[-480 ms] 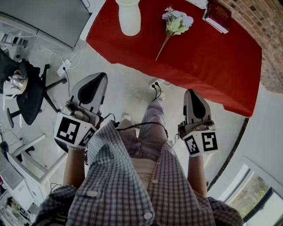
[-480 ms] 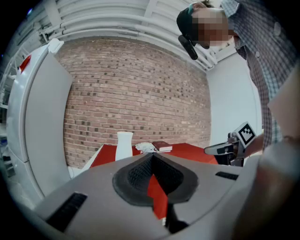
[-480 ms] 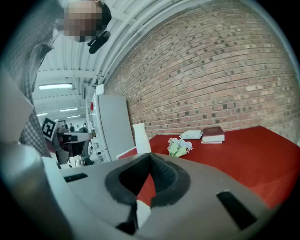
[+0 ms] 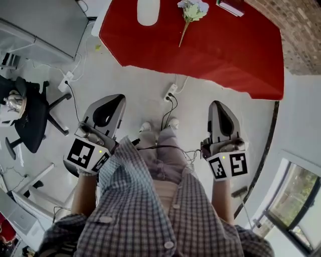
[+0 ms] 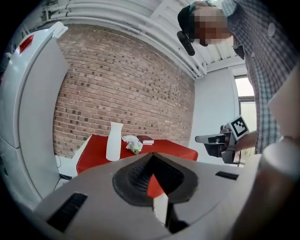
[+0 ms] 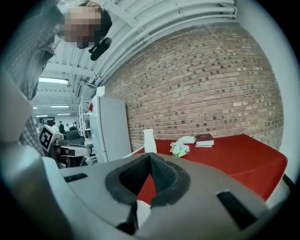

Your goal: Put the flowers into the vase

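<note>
A white vase (image 4: 148,11) stands on the red-clothed table (image 4: 225,45) at the top of the head view. A bunch of pale flowers (image 4: 189,12) lies flat to its right, stems toward me. Both grippers are held over the floor, well short of the table. The left gripper (image 4: 119,97) is shut and empty, and so is the right gripper (image 4: 215,104). In the left gripper view the vase (image 5: 114,141) and flowers (image 5: 133,144) show far beyond the shut jaws. The right gripper view also has the vase (image 6: 149,140) and flowers (image 6: 179,149) in the distance.
A dark red book (image 4: 230,7) lies on the table behind the flowers. A power strip (image 4: 170,92) with cables sits on the floor by the table's near edge. A black office chair (image 4: 30,113) stands at left. A brick wall (image 6: 201,84) backs the table, a white cabinet (image 6: 112,131) beside it.
The table, vase and flowers have slid toward the top of the head view and look farther off. Both grippers stay shut and keep about the same places in the picture.
</note>
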{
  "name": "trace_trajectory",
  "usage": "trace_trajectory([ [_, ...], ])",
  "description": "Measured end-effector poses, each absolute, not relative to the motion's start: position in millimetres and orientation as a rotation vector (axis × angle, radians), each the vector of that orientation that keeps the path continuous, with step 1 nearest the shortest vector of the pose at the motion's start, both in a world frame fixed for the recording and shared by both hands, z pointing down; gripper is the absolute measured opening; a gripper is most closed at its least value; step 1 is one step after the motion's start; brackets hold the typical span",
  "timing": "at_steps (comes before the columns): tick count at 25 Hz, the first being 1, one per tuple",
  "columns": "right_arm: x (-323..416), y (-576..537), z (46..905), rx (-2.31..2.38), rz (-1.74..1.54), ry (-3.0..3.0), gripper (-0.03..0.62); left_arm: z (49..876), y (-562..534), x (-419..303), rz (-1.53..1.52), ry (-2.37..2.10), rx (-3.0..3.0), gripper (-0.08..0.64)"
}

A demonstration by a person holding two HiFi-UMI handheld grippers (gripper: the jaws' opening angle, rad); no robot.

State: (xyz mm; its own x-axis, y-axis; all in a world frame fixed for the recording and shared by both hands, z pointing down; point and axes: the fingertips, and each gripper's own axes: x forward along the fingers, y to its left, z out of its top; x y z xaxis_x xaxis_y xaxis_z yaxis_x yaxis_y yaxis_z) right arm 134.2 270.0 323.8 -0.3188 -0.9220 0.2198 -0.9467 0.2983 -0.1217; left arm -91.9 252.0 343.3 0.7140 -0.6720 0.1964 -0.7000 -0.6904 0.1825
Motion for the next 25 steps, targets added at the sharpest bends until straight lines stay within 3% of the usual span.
trace_trajectory([
  [11, 130.5, 314.1, 309.7, 1.769, 0.315, -2.495, 0.005, 324.3, 278.1, -84.9, 0.117, -1.107, 2.720, 0.006],
  [25, 203.1, 293.8, 292.2, 1.713, 0.211, -2.592, 0.005, 298.5, 273.4, -10.2, 0.039, -1.240, 2.708, 0.006],
])
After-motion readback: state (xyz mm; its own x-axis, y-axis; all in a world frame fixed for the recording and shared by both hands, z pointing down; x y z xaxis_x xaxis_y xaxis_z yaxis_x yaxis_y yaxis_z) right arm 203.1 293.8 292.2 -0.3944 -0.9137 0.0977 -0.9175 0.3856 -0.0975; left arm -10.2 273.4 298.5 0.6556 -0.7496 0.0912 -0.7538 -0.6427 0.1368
